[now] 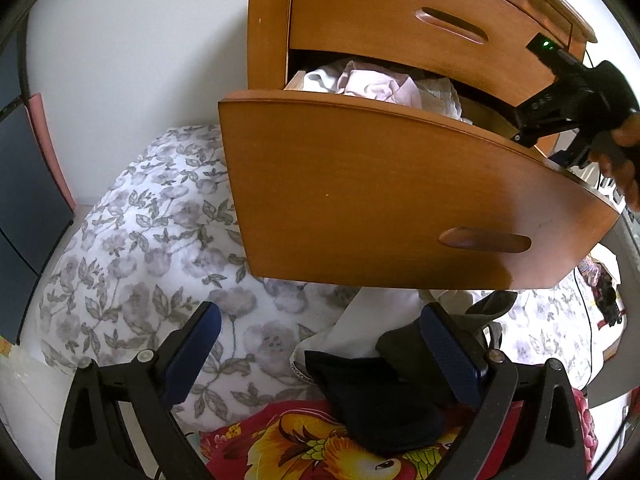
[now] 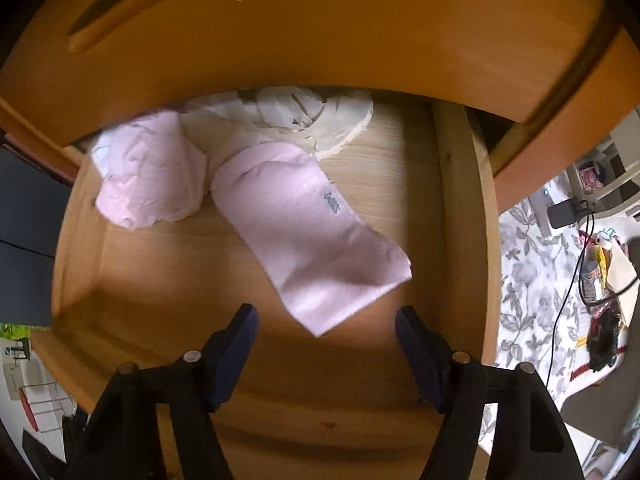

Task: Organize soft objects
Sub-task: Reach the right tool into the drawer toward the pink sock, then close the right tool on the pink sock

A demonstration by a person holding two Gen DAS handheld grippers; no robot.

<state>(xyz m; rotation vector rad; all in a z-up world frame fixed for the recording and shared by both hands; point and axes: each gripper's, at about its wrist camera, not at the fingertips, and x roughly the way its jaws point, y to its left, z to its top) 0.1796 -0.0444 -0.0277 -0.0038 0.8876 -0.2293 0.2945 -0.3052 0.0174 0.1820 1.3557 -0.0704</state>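
Note:
My right gripper [image 2: 326, 316] points down into the pulled-out wooden drawer [image 2: 180, 280], jaws open and holding nothing. A flat pink sock [image 2: 308, 232] lies on the drawer floor, its near corner showing between the fingertips without touching the pads. Behind it are a pink bundle [image 2: 152, 176] and a cream bundle [image 2: 320, 120]. In the left wrist view a hand holds the right gripper's black body [image 1: 576, 92] over the drawer [image 1: 400, 200]. My left gripper [image 1: 320, 314] hangs open above the bed, over dark socks [image 1: 372, 400] and a grey one [image 1: 404, 344] beside its right finger.
A floral duvet [image 1: 140, 240] covers the bed beneath the drawer, with a red flowered blanket [image 1: 280, 440] and a white cloth [image 1: 380, 312] near the socks. The upper drawer [image 1: 420, 20] is closed. Cables and clutter [image 2: 576, 240] lie to the right.

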